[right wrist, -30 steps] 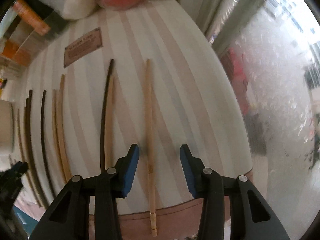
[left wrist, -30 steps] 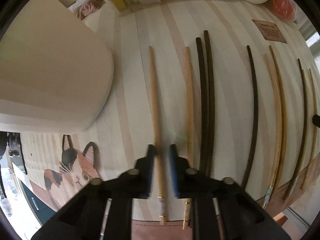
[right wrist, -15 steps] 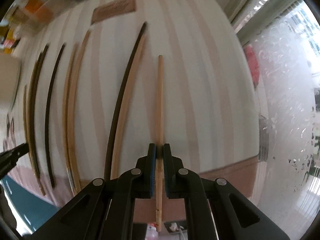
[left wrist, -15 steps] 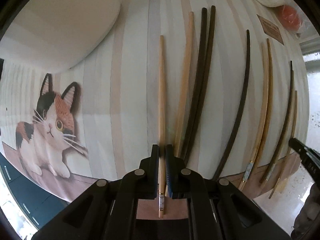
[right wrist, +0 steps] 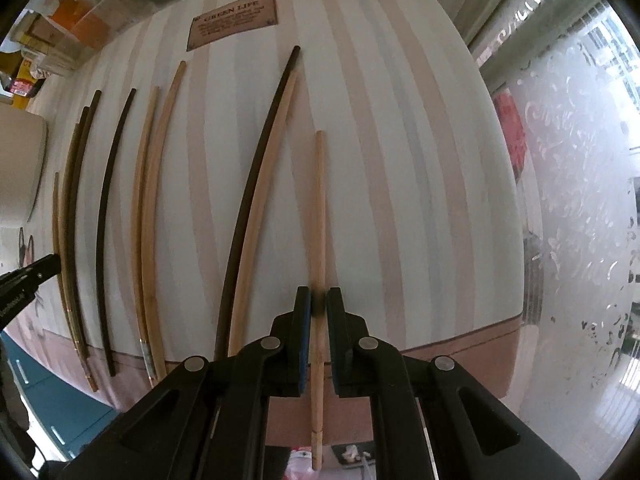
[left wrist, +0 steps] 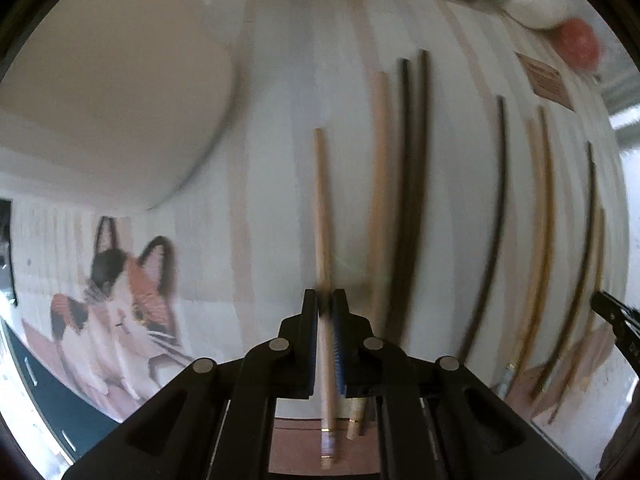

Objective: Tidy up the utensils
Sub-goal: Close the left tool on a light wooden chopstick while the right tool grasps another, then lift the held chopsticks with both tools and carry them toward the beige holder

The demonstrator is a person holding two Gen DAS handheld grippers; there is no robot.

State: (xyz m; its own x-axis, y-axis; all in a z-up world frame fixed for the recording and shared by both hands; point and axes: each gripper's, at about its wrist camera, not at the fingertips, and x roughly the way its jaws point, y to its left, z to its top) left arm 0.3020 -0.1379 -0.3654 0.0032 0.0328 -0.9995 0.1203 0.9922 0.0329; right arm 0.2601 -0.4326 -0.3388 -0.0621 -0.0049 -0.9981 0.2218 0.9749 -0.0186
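Observation:
Several chopsticks, light wood and dark, lie in a row on a striped tablecloth [right wrist: 400,160]. My left gripper [left wrist: 325,304] is shut on a light wooden chopstick [left wrist: 322,208] at the left end of the row, near its thick end. Beside it lie another light chopstick [left wrist: 378,184] and a dark pair [left wrist: 410,184]. My right gripper [right wrist: 319,300] is shut on a light wooden chopstick [right wrist: 319,208] at the right end of the row. Left of that one lie a dark chopstick [right wrist: 256,184] and a light chopstick [right wrist: 266,200] touching.
A big beige container [left wrist: 108,100] stands at the left. A cat picture [left wrist: 116,304] is printed on the cloth near the front edge. A brown label [right wrist: 232,20] lies at the back, with boxes and bags behind it. A frosted window [right wrist: 568,200] is at the right.
The right gripper closed on the rightmost light chopstick. The left gripper kept its grip on its chopstick, and its view slid over the table, the beige container coming back in at the left.

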